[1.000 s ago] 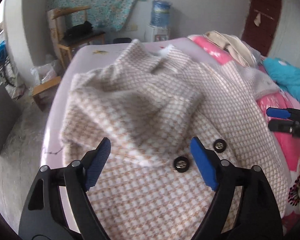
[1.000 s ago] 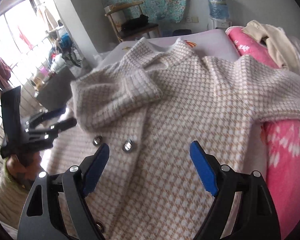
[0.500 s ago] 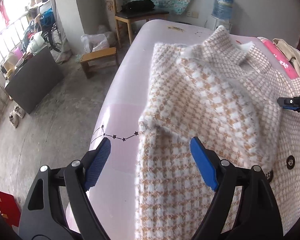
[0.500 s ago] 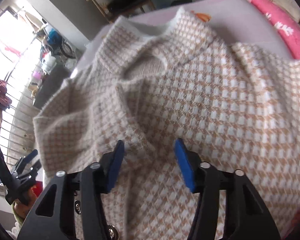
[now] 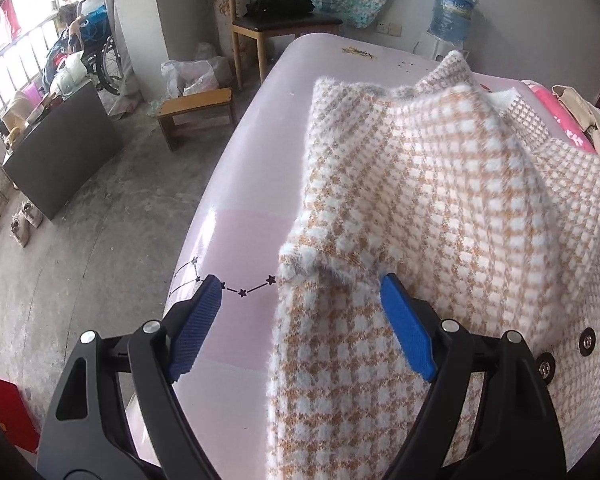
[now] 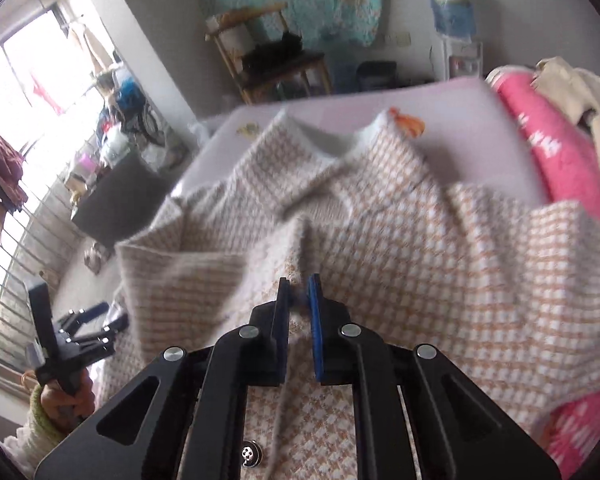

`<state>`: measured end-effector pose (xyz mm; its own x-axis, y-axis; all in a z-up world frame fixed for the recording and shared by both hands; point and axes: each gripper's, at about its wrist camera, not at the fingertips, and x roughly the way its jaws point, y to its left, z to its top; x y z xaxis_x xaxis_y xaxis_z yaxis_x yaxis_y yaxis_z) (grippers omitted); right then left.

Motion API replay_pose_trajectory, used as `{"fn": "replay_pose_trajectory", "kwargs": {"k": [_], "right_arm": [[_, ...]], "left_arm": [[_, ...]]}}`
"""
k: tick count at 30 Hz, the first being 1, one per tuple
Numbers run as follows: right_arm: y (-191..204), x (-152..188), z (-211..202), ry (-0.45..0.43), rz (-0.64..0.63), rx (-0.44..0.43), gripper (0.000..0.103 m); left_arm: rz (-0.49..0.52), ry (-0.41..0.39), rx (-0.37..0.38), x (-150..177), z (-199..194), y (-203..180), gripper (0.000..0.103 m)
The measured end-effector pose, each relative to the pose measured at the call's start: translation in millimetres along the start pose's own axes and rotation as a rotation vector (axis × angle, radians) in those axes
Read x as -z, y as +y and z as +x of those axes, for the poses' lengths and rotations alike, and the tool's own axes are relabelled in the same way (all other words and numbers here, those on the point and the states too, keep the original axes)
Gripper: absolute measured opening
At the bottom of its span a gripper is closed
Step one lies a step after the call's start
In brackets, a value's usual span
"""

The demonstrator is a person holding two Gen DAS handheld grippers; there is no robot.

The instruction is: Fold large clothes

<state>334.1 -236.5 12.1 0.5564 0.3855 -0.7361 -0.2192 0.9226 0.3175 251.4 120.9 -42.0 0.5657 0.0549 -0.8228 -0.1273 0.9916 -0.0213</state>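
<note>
1. I am holding my left gripper (image 5: 300, 292) with its jaws wide apart, nothing between the pads; the right pad is just over the coat's (image 5: 440, 208) near edge, the left one is hanging over bare sheet (image 5: 240, 184).
2. My right gripper (image 6: 299, 288) is pinching a raised ridge of the coat, jaws drawn in to a narrow slit with the fabric caught between them.
3. The coat, a fuzzy tan-and-white check, is lying spread across the pale pink sheet on the bed, its collar at the far end and its dark buttons (image 5: 586, 342) at the near right in my left view.
4. A folded flap is lying over the coat's left half, its corner (image 5: 296, 256) ending right in front of my left jaws.
5. In my right view, my left gripper is showing at the near left, gripped by a hand (image 6: 66, 398) in a pale knit sleeve.
6. A pink blanket (image 6: 556, 152) is lying along the right side of the bed, touching the coat.
7. A wooden chair (image 5: 276, 24) is standing beyond the far end of the bed.
</note>
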Motion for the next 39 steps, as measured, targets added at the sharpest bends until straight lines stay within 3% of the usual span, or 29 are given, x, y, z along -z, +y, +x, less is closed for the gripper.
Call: {"fn": "replay_pose_trajectory", "kwargs": {"k": [2,4,9,10,12,13,17,22,23,25,26,30,36,39], "right_arm": [[-11,4,-19,-0.044,0.014,0.062,0.009],[-26,13,-23,-0.033,0.051,0.110,0.009],[-80,37,1,0.133,0.149,0.160,0.013],[-86,39,6,0.159,0.173,0.147,0.017],[-93,39,10,0.169,0.197,0.096,0.047],[-93,39,12,0.164,0.199,0.074,0.050],[-93,32,33,0.202,0.193,0.059,0.051],[-92,32,59,0.257,0.164,0.103,0.051],[-89,32,60,0.254,0.152,0.111,0.050],[-82,34,62,0.250,0.120,0.131,0.040],[-78,34,65,0.252,0.109,0.121,0.027],[-49,29,65,0.221,-0.011,0.193,0.008],[-11,-21,15,-0.036,-0.121,0.262,0.008],[-16,-24,6,-0.054,-0.120,0.272,0.008]], "left_arm": [[0.008,0.003,-0.005,3,-1,0,0.078],[0.017,0.013,-0.015,5,1,-1,0.078],[0.018,0.033,-0.037,6,6,1,0.078],[0.019,0.030,-0.041,6,6,1,0.078],[0.025,0.022,-0.059,3,6,2,0.078],[0.025,0.018,-0.070,1,7,2,0.078],[0.012,0.012,-0.104,-5,12,5,0.078],[-0.024,0.015,-0.100,-5,16,7,0.078],[-0.024,0.013,-0.100,-5,16,7,0.078],[-0.020,0.008,-0.102,-5,17,6,0.078],[-0.020,0.006,-0.102,-4,16,6,0.078],[-0.021,0.004,-0.101,-3,16,6,0.078],[-0.027,0.002,-0.101,-3,16,7,0.079],[-0.027,0.000,-0.101,-3,16,7,0.079]]}}
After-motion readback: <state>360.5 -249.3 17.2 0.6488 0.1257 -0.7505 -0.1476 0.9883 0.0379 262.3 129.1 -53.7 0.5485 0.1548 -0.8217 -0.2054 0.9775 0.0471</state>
